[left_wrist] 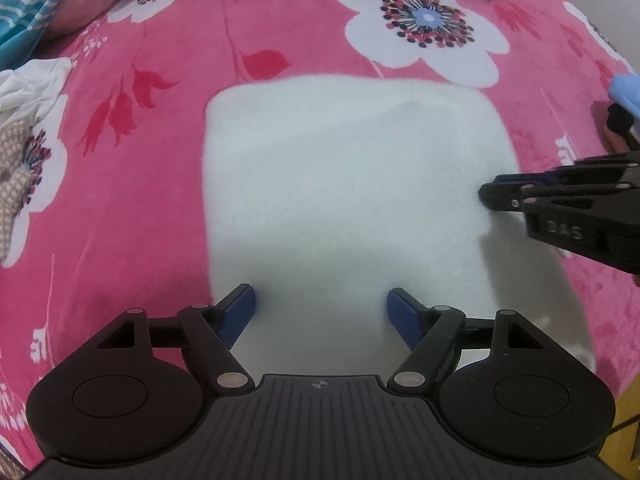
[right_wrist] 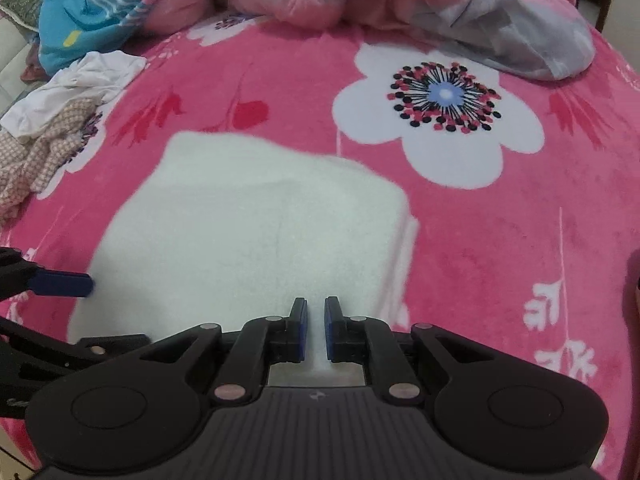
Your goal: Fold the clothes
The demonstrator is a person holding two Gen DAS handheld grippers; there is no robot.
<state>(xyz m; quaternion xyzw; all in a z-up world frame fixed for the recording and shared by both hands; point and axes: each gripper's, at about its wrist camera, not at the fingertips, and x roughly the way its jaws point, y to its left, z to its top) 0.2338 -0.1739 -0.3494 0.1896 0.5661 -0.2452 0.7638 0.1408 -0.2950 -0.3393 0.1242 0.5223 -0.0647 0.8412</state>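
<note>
The white folded cloth [left_wrist: 344, 200] lies flat on the bed's pink flowered blanket [left_wrist: 160, 80], squared up into a thick pad with stacked layers showing along its right edge in the right wrist view. I judge it soft, fluffy and light, something like fleece or towelling: it will sag and slump if I lift it by one corner, and the layers could slide apart, so I would take it along a folded edge, biting through all layers with both tongs spaced apart. My left tongs [left_wrist: 320, 312] stand wide open over the near edge, pads on either side of bare cloth and pressing nothing. My right tongs [right_wrist: 316, 328] are nearly closed, a thin gap between the blue pads; they sit low over the near right part of the cloth, and I see no fabric pinched between them. Further out, a crumpled white and checked pile [right_wrist: 60, 120] waits at the left, a blue patterned piece [right_wrist: 88, 12] beyond it, and a pink and grey heap [right_wrist: 400, 8] at the far side.
</note>
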